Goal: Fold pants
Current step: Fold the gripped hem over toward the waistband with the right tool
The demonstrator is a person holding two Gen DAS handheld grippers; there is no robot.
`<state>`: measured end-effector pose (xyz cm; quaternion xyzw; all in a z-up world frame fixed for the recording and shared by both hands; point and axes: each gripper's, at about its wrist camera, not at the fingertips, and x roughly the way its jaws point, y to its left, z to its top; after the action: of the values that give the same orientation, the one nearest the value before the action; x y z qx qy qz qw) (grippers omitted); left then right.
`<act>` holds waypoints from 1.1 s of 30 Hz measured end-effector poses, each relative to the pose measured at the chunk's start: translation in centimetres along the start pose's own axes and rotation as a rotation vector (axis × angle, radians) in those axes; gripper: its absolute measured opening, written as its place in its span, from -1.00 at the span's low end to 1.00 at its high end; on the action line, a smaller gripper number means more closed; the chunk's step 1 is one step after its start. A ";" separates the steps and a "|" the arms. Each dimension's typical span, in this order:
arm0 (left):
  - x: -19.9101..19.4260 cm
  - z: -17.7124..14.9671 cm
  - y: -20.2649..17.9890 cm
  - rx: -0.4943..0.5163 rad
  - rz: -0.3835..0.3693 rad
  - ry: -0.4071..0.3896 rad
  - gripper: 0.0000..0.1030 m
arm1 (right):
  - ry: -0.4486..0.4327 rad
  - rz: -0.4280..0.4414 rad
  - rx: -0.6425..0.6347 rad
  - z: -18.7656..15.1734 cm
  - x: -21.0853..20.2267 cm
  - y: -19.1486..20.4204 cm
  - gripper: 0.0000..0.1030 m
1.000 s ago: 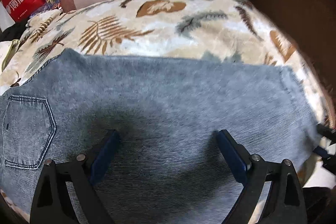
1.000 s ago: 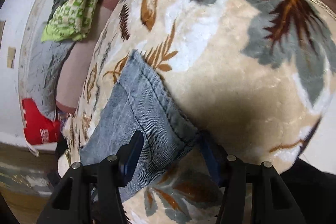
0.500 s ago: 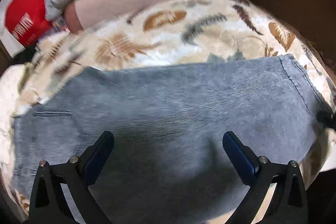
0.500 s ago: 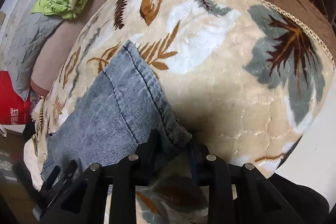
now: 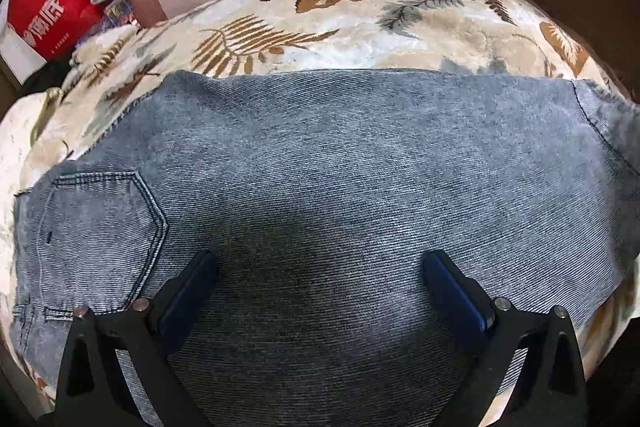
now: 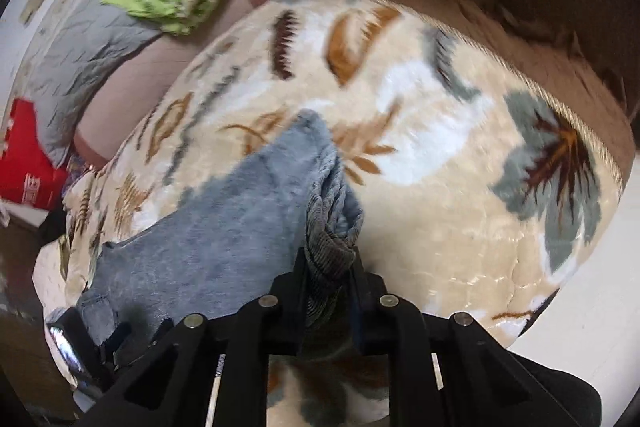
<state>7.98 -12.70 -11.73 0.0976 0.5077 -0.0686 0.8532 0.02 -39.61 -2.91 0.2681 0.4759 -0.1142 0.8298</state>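
On the far left, well beyond the left gripper's reach, a red paper bag (image 5: 48, 7) leans at the bed's edge. It carries large white Chinese characters and a line of small print under them; I cannot make them out with certainty, and no other writing shows anywhere.

The black left gripper with blue pads (image 5: 320, 279) hovers over the faded blue denim pants (image 5: 320, 163), jaws spread as wide as they go, nothing between them. The pants lie flat on the cream plush blanket printed with brown and grey leaves (image 5: 360, 19), directly under and ahead of this gripper. Their long axis runs crosswise to its fingers: the stitched back pocket (image 5: 104, 227) lies just to the left of its left finger, and the hem end lies off to the right.

At that right end, the black right gripper (image 6: 328, 267) is closing its jaws on the bunched hem of the denim (image 6: 328, 243), the cloth pinched between the pads and raised off the blanket. From this gripper the rest of the pants stretch away to the left and forward, toward the pocket end.

The right hand holds the hem, so I judge that the fold will carry it leftward along the long axis onto the waist.
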 end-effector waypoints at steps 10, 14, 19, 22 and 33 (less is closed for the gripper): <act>-8.4 -1.6 12.9 -0.319 -0.065 -0.171 0.82 | -0.044 0.233 -0.381 -5.7 -1.9 18.7 -0.66; -10.8 -3.8 19.4 -0.460 0.016 -0.211 0.82 | 0.105 0.321 -0.506 -12.4 2.9 23.7 -0.66; -11.5 -5.0 21.4 -0.496 0.025 -0.207 0.82 | 0.127 0.359 -0.527 -16.6 8.3 23.9 -0.50; -12.2 -4.1 19.8 -0.465 0.006 -0.220 0.82 | 0.187 0.465 -0.468 -15.7 7.6 22.9 0.39; -11.1 -1.3 10.5 -0.293 -0.081 -0.214 0.82 | 0.141 0.607 -0.110 -6.2 3.4 11.0 0.94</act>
<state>3.84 -1.99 -1.57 -0.0559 0.4221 -0.0382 0.9040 2.17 -26.79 -4.61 0.3600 0.4357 0.1836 0.8043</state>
